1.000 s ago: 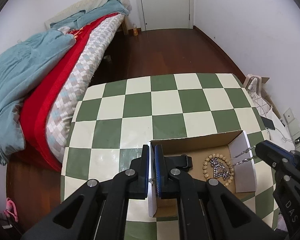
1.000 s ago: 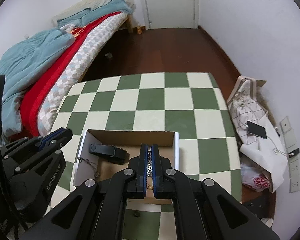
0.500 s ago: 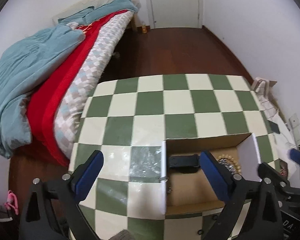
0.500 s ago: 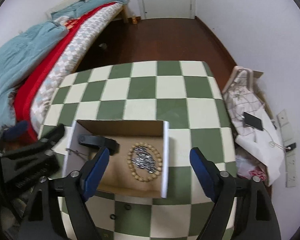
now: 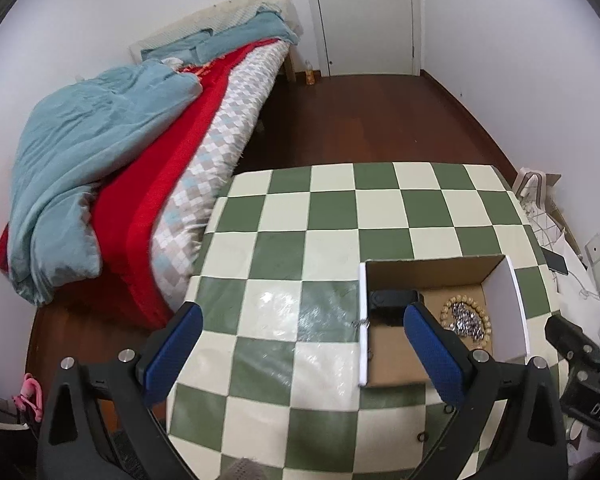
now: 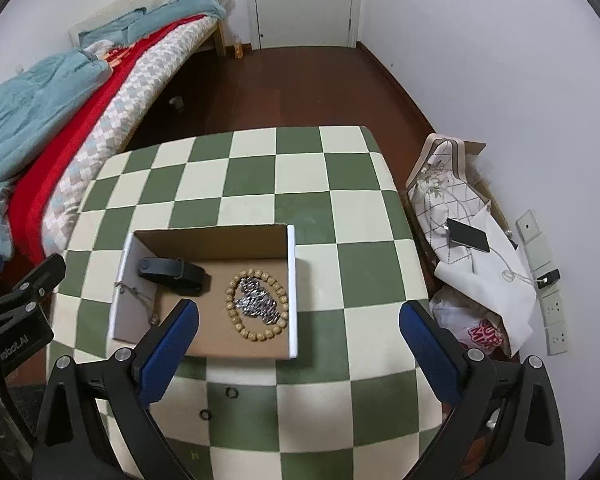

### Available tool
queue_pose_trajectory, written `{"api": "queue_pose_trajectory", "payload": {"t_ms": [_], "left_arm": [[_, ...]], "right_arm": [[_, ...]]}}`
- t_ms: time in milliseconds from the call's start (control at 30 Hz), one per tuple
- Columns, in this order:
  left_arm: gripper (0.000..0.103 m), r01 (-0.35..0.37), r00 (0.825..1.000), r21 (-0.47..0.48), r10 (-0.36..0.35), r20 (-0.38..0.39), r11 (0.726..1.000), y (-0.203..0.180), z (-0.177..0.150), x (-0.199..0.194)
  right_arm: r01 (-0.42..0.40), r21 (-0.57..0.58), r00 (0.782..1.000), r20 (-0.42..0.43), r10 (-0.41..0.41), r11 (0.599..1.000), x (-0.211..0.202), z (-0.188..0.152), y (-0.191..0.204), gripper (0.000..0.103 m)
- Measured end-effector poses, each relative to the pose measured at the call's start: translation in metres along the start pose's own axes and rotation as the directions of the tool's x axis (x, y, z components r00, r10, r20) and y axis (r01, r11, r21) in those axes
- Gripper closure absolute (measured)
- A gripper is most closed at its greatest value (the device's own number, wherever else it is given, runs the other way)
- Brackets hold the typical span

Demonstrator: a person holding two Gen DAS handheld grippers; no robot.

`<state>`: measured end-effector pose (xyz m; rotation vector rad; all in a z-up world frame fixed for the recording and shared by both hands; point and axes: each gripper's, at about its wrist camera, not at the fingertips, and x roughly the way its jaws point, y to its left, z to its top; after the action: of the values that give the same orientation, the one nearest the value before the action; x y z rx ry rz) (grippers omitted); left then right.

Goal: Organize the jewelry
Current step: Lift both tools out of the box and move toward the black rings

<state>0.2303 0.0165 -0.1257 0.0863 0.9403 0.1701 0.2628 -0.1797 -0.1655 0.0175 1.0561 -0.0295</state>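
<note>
Jewelry sits gathered in the cardboard box (image 6: 210, 240) near the front edge of the checkered table (image 6: 300, 168), closer to its left side in my right-hand view. Inside the box, a wooden bead bracelet (image 6: 257, 305) lies flat toward the right wall, ringed around a heap of silver chain (image 6: 256, 302) that rests in its middle. A black strap-like piece (image 6: 174, 274) lies across the far left of the box floor, and a thin chain (image 6: 138, 300) hangs over the left wall, trailing down inside to a small pendant.

My right gripper (image 6: 298, 340) hovers above the box's front edge with its blue fingers (image 6: 168, 340) spread wide, gripping nothing. My left gripper (image 5: 300, 352) hangs over the table just left of the box, its fingers (image 5: 172, 350) likewise spread wide and empty; the right one overlaps the box's near left part in that view. From there the bead bracelet (image 5: 466, 320) and silver chain (image 5: 466, 318) show against the right wall, and the thin chain (image 5: 362, 323) drapes over the white left rim.

Two small dark rings (image 6: 218, 398) lie on the table in front of the box. A bed (image 5: 140, 152) with red and blue bedding stands beside the table's left edge.
</note>
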Motion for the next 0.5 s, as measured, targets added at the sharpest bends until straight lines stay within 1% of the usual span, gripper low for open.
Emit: {"api": "queue_pose_trajectory", "payload": {"t_ms": [100, 200, 267, 333, 367, 400, 467, 500], "left_arm": [[0.001, -0.01, 1.0, 0.013, 0.01, 0.011, 1.0, 0.002, -0.018, -0.013], [0.001, -0.022, 1.0, 0.041, 0.022, 0.001, 0.999, -0.004, -0.045, -0.019], [0.001, -0.024, 0.999, 0.083, 0.026, -0.019, 0.996, -0.015, -0.067, -0.018], [0.001, -0.015, 0.998, 0.137, 0.023, -0.06, 0.99, -0.028, -0.09, -0.011], [0.001, -0.008, 0.997, 0.156, 0.02, -0.08, 0.988, -0.034, -0.101, -0.007], [0.001, 0.002, 0.995, 0.173, 0.016, -0.1, 0.985, -0.04, -0.112, -0.003], [0.001, 0.026, 0.99, 0.199, 0.002, -0.14, 0.98, -0.052, -0.131, 0.005], [0.001, 0.041, 0.987, 0.21, -0.007, -0.161, 0.977, -0.058, -0.139, 0.008]], "right_arm": [[-0.029, 0.022, 1.0, 0.002, 0.029, 0.999, -0.011, -0.016, -0.004, 0.001], [-0.009, 0.04, 1.0, -0.009, 0.01, 0.999, -0.018, -0.04, -0.01, 0.002], [0.012, 0.047, 1.0, -0.028, -0.01, 0.999, -0.018, -0.059, -0.015, 0.002], [0.042, 0.063, 0.998, -0.053, -0.039, 0.997, -0.014, -0.082, -0.023, 0.01], [0.044, 0.071, 0.997, -0.064, -0.04, 0.996, -0.012, -0.09, -0.027, 0.023], [0.048, 0.098, 0.995, -0.09, -0.039, 0.994, -0.006, -0.103, -0.034, 0.033], [0.039, 0.132, 0.993, -0.119, -0.024, 0.99, 0.002, -0.118, -0.045, 0.04], [0.034, 0.154, 0.991, -0.133, -0.013, 0.988, 0.006, -0.127, -0.051, 0.041]]}}
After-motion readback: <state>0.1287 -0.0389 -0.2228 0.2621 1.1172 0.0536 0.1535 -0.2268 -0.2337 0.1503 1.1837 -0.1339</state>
